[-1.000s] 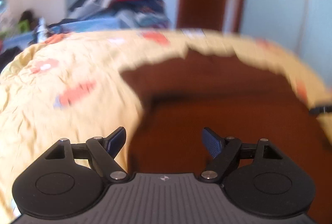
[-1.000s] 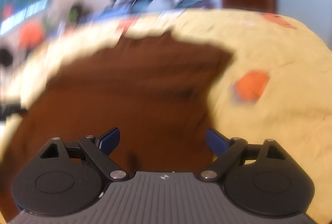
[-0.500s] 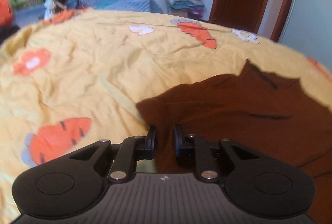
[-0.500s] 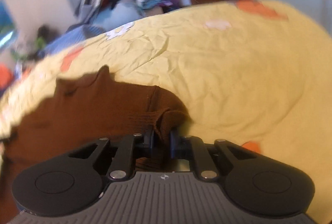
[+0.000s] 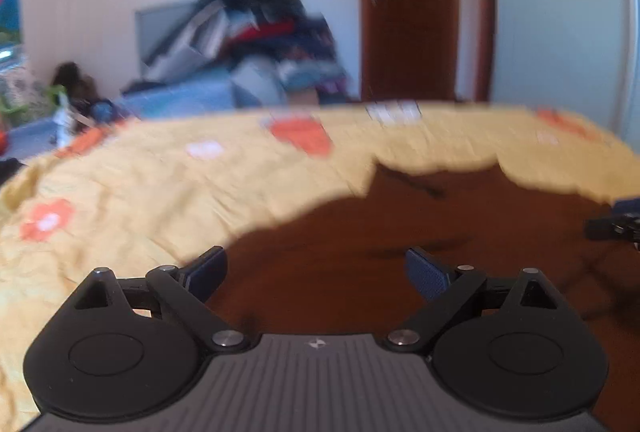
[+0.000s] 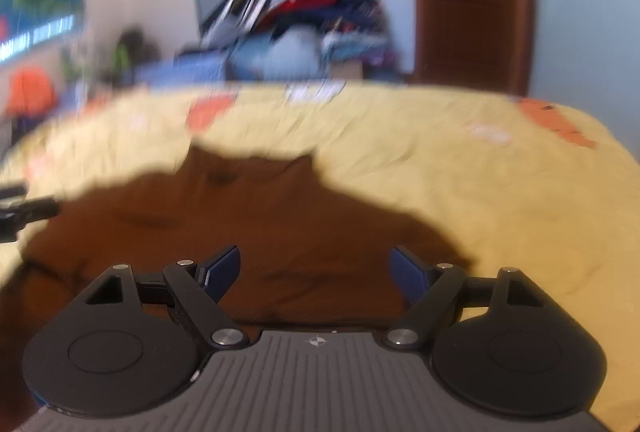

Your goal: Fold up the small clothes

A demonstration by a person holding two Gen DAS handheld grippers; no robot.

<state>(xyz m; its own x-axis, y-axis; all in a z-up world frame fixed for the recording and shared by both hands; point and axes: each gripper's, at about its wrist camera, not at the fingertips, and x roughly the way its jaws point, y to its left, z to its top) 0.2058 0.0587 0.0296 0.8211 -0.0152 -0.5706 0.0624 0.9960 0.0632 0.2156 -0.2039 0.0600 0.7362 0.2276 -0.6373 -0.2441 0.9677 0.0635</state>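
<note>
Both wrist views look low and forward across the bed [image 5: 120,200] toward the far wall. The left one sits over the brown garment's [image 5: 400,232] left part, the right over its right; both share the garment, the clothes pile [image 6: 296,16] and the door [image 5: 408,4]

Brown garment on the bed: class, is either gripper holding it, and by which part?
Nothing is held: the left gripper and right gripper are both open above the brown garment.

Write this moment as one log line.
left claw open | right claw open | brown shirt flat on yellow bedsheet
</note>
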